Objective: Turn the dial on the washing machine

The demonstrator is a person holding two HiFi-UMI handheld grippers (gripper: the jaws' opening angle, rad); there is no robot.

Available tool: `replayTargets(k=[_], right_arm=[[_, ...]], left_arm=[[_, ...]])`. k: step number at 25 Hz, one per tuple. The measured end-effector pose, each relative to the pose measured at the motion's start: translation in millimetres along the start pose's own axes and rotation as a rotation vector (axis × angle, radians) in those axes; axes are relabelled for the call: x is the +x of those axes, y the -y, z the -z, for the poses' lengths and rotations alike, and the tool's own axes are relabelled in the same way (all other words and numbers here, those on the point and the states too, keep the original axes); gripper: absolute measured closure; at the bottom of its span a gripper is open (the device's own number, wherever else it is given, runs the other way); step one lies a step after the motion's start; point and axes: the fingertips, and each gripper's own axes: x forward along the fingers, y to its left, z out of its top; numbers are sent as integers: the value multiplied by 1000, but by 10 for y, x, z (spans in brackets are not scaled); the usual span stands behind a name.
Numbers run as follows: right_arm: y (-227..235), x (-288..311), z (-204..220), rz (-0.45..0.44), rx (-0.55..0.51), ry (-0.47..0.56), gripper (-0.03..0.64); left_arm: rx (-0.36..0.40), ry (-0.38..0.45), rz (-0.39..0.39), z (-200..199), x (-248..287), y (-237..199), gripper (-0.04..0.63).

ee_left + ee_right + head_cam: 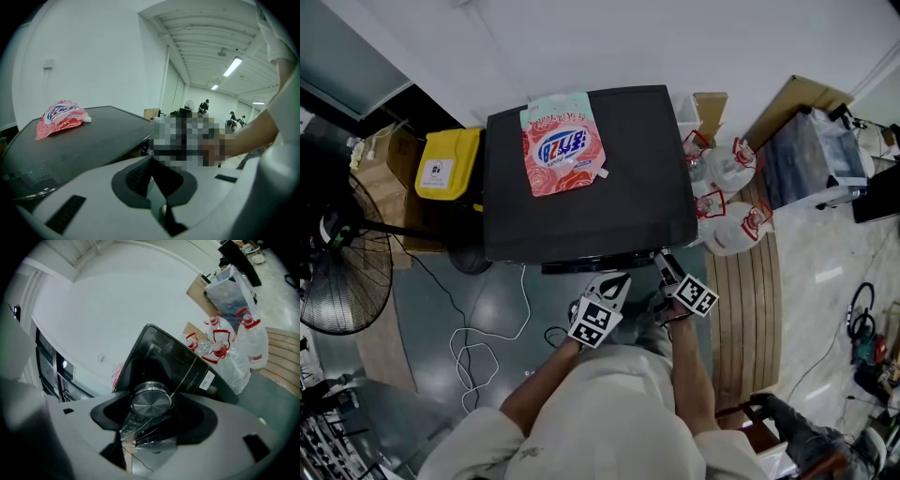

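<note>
Silver dial point(151, 401) (round), face outward

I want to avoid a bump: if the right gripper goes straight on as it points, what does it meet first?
The dial: it sits right between the right gripper's jaws, on the washer's front; depth is hard to judge.
</note>
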Motion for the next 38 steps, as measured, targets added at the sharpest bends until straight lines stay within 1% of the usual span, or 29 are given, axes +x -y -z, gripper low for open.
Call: replayTargets(k=[4,7,9,12,18,22,28,32,38], right_arm=[[-18,-24,-33,40,-116,-22,299],[2,-100,-104,93,-223,-18,299],[-46,-141,-150,110,-305,-20,301],[-154,-205,-243,131,-441,-18,319],[-474,-345,-427,160,-709,12,322],[-716,-474,-507,171,-829,48,321],[-1018,-702,-528,184,-940,105,321],[-1116,-812,-524,200,-945,141,321],[-1170,-849,-500,226,-945,163,322]], left_arm=[[-2,7,0,-23,-6,-17,583],[-4,23,4,-104,-21,-19,583],[-7,35,1,-143,-21,-36,584],[-13,55,-4,-215,-30,-66,584],[-27,106,-14,-397,-63,-155,584],[-38,123,-16,-419,-68,-207,583],[-23,178,-22,-605,-166,-265,584],[-16,184,-17,-665,-225,-298,584],[-3,192,6,-675,-273,-326,584]])
